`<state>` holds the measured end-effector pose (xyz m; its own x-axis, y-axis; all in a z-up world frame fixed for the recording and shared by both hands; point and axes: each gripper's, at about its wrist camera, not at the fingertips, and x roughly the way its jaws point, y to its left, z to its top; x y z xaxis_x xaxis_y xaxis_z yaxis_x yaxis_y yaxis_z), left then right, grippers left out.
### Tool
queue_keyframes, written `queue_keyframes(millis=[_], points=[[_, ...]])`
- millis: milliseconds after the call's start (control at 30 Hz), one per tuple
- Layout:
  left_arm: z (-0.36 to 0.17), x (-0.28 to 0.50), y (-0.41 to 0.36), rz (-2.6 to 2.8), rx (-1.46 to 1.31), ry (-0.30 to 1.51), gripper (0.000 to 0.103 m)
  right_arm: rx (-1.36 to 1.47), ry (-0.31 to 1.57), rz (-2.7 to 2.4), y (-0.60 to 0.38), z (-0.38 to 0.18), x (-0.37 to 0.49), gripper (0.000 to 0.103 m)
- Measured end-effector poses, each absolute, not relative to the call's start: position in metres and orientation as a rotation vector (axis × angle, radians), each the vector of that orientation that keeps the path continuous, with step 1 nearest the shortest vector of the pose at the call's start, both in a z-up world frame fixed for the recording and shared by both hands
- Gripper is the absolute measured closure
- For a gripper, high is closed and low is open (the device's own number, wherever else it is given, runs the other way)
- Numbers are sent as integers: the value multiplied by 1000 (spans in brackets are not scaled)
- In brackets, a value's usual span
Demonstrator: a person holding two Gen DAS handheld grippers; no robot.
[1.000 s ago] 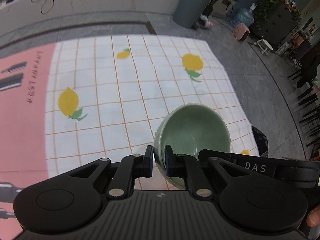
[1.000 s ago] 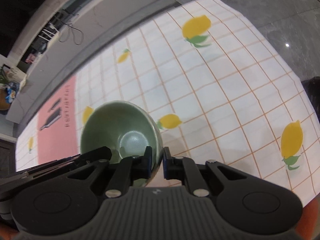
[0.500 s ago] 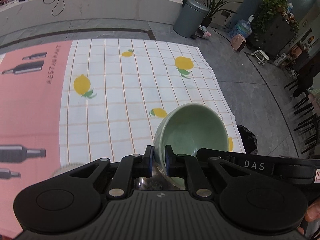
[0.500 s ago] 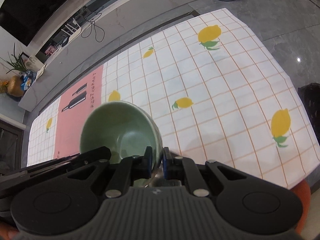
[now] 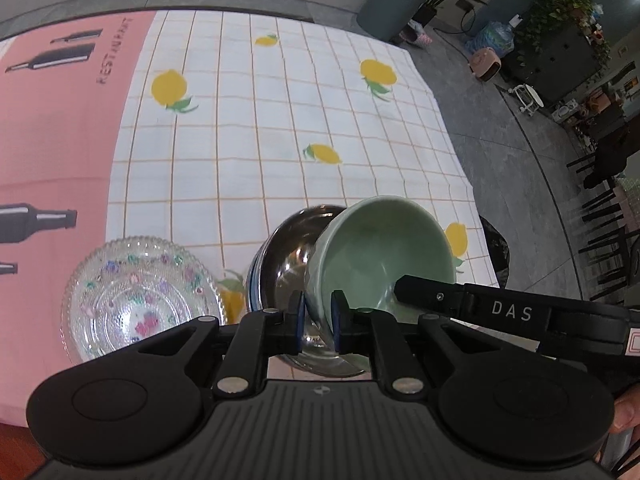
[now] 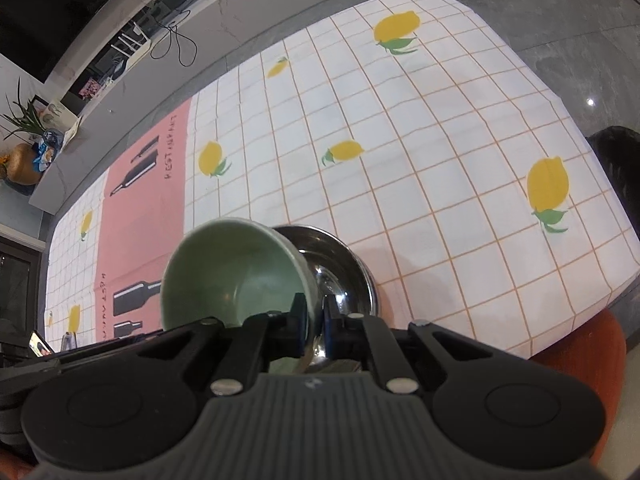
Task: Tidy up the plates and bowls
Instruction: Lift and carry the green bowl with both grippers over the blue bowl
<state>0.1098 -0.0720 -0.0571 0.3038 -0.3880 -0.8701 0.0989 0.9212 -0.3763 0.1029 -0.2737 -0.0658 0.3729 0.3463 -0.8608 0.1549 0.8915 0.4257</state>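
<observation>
Both grippers are shut on the rim of one green ceramic bowl (image 5: 380,256), held in the air on opposite sides. My left gripper (image 5: 317,322) pinches its left rim. My right gripper (image 6: 311,322) pinches its right rim; the bowl also shows in the right wrist view (image 6: 236,272). Under and beside the green bowl stands a shiny steel bowl (image 5: 288,264), also seen in the right wrist view (image 6: 340,268). A clear glass plate with a flower pattern (image 5: 140,296) lies to the left of the steel bowl.
A tablecloth with a white grid, lemons (image 5: 169,88) and a pink panel with bottles (image 5: 48,120) covers the table. The table's right edge (image 5: 460,152) drops to a grey floor with a bin (image 5: 394,2), plants and chairs. An orange seat (image 6: 576,344) is at the near edge.
Both grippers have pulled back and up with the green bowl. The steel bowl and the glass plate have come into view below it.
</observation>
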Motion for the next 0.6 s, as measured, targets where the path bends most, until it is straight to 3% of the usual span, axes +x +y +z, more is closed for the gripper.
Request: queue_keyframes(millis=[600], points=[[-81, 123, -85, -279, -151, 1300, 89, 432, 1282, 139, -263, -105, 115, 98]])
